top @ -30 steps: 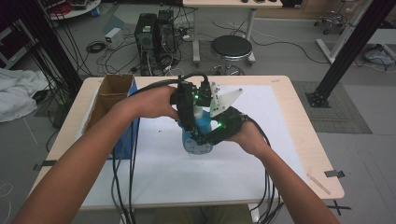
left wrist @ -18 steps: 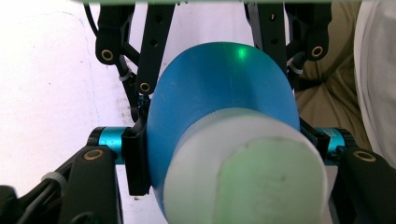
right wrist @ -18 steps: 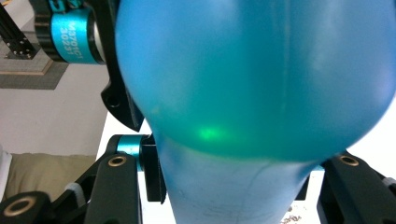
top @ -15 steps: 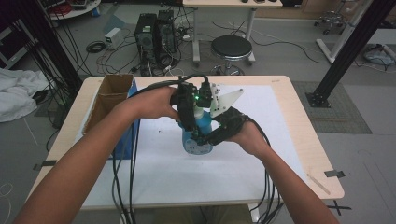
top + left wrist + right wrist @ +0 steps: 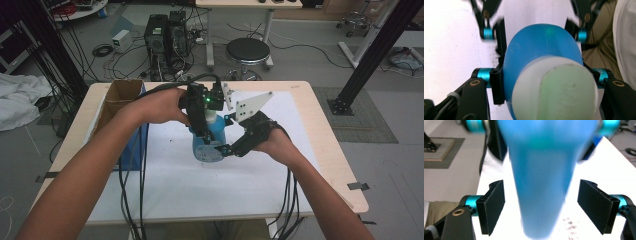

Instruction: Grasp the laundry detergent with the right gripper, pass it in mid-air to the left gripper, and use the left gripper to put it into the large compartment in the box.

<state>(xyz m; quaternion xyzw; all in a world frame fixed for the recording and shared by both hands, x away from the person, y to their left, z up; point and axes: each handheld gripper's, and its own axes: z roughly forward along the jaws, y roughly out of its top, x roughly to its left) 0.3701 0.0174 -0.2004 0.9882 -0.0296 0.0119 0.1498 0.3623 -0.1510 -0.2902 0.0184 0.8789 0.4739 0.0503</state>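
White table [image 5: 165, 185], blue bottle [image 5: 212, 137] clenched by left hand-held gripper [image 5: 544, 75], right hand-held gripper [image 5: 545, 207] just released, straddling bottle.

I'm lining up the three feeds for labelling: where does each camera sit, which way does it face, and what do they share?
High view: above the person's side of the table, looking forward and down; both forearms, left gripper and right gripper at the blue bottle.
Left gripper view: rides the left gripper, looking along its jaws clamped on the bottle below its white cap.
Right gripper view: rides the right gripper, its pads apart from the bottle.
Shared: all three show the bottle; each gripper view catches the other gripper's jaws beyond it.
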